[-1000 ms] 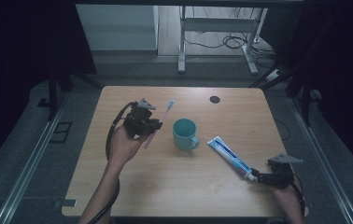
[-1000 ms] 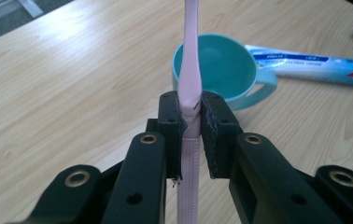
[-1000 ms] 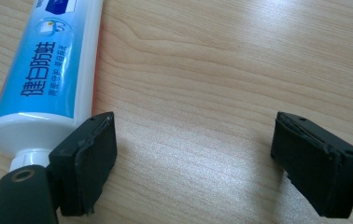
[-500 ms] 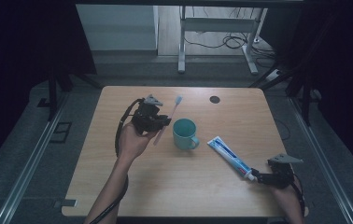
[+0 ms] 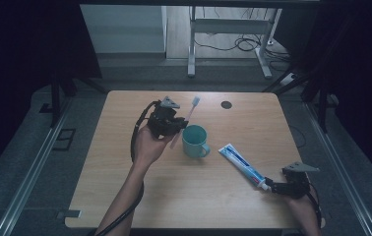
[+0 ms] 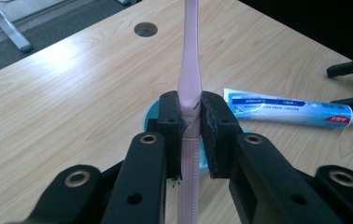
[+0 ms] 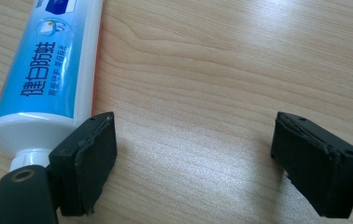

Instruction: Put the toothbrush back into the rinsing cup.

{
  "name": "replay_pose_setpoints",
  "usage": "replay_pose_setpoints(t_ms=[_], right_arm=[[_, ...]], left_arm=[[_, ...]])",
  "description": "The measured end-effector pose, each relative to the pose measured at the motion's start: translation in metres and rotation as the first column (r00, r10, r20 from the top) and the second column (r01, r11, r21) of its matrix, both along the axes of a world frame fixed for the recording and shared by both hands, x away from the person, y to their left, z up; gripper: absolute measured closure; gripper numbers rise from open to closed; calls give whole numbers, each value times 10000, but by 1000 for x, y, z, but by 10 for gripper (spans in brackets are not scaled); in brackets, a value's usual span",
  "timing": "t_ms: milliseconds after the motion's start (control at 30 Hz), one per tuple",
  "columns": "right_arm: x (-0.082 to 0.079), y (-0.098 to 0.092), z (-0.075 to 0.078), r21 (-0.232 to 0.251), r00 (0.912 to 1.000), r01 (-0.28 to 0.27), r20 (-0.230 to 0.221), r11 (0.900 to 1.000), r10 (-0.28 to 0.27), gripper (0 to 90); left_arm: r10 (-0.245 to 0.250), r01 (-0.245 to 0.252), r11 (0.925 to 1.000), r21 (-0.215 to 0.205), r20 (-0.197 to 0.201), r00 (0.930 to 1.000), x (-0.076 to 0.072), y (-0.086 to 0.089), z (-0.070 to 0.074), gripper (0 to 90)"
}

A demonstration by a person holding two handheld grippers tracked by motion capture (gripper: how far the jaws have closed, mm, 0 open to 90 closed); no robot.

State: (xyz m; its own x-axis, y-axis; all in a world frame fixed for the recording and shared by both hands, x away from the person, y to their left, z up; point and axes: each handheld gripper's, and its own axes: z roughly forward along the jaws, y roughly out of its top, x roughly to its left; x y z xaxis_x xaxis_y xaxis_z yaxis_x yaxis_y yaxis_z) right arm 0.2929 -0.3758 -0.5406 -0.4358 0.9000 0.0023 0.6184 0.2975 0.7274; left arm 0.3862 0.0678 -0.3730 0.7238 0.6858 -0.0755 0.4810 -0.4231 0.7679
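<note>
In the high view, the left gripper (image 5: 170,124) holds a pink toothbrush (image 5: 188,117) clamped between its jaws. The brush slants over the table (image 5: 125,191), with its white head pointing away from the person, and its lower end is just beside the rim of the green cup (image 5: 195,140). I judge that the step in hand is putting the brush into the cup. The next move calls for bringing the lower end over the cup's mouth and lowering it before the jaws let go. The right gripper (image 5: 274,187) rests near the table's near edge, just beside the cap end of the toothpaste (image 5: 240,164).

In the left gripper view, the pads press on both sides of the toothbrush handle, where the smooth pink neck meets a ribbed grip part. The cup's rim (image 6: 150,116) shows just behind the jaws, and the toothpaste (image 6: 289,108) lies to their right.

In the right gripper view, the jaws stand wide apart with only bare wood between them. The toothpaste (image 7: 48,74) lies outside the left jaw, touching or almost touching it.
</note>
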Motion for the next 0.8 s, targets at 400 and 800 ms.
replay_pose_setpoints(t_ms=[400,800], right_arm=[[0,0,0,4,10000,-1,5,10000,1,142],[0,0,0,6,10000,-2,3,10000,2,142]], left_arm=[[37,-25,9991,-421,304,9995,8,-13,2,788],[25,11,9981,-619,578,9983,15,-31,1,788]])
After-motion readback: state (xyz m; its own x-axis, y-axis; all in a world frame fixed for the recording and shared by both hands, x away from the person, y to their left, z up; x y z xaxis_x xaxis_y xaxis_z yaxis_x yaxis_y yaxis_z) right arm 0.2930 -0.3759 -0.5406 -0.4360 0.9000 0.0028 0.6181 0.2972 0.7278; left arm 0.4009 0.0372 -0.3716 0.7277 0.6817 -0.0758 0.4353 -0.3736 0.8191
